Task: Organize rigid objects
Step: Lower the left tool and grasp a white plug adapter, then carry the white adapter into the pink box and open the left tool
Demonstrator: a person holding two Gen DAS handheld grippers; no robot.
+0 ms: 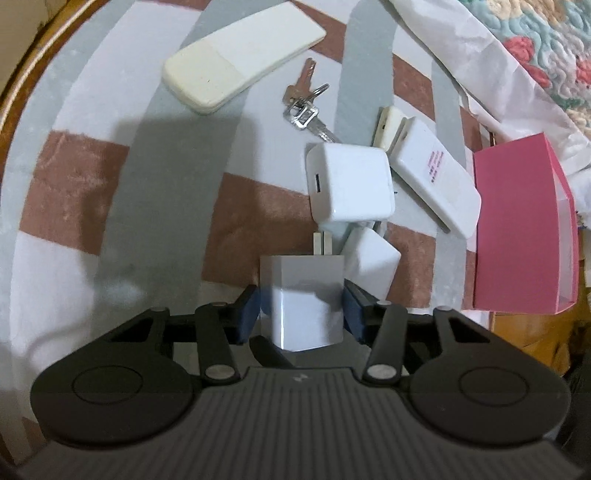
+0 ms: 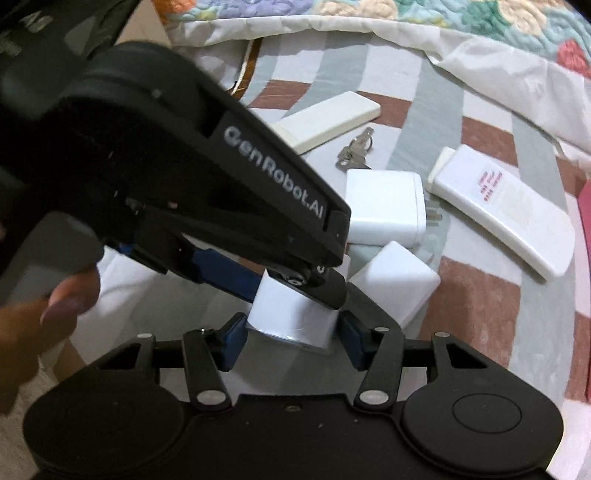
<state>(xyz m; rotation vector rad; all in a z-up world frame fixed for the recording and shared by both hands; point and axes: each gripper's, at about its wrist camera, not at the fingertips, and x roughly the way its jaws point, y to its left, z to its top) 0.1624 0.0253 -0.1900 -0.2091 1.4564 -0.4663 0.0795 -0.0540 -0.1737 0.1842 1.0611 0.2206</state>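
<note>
My left gripper (image 1: pixel 301 308) is shut on a small white charger (image 1: pixel 303 295) with its prongs pointing away. In the right wrist view the left gripper (image 2: pixel 280 280) comes in from the upper left and holds the same charger (image 2: pixel 291 314). My right gripper (image 2: pixel 290 338) has its blue pads on either side of that charger's lower end, close to it; contact is unclear. Another white charger (image 1: pixel 349 184) lies just ahead, also in the right wrist view (image 2: pixel 384 206). A third white block (image 1: pixel 373 264) lies to the right, also in the right wrist view (image 2: pixel 399 280).
A cream remote (image 1: pixel 240 55), a key bunch (image 1: pixel 303 99), a white remote with red print (image 1: pixel 432 173) and a pink box (image 1: pixel 521 236) lie on the striped cloth (image 1: pixel 147 184). A quilt (image 2: pixel 369 26) lies at the back.
</note>
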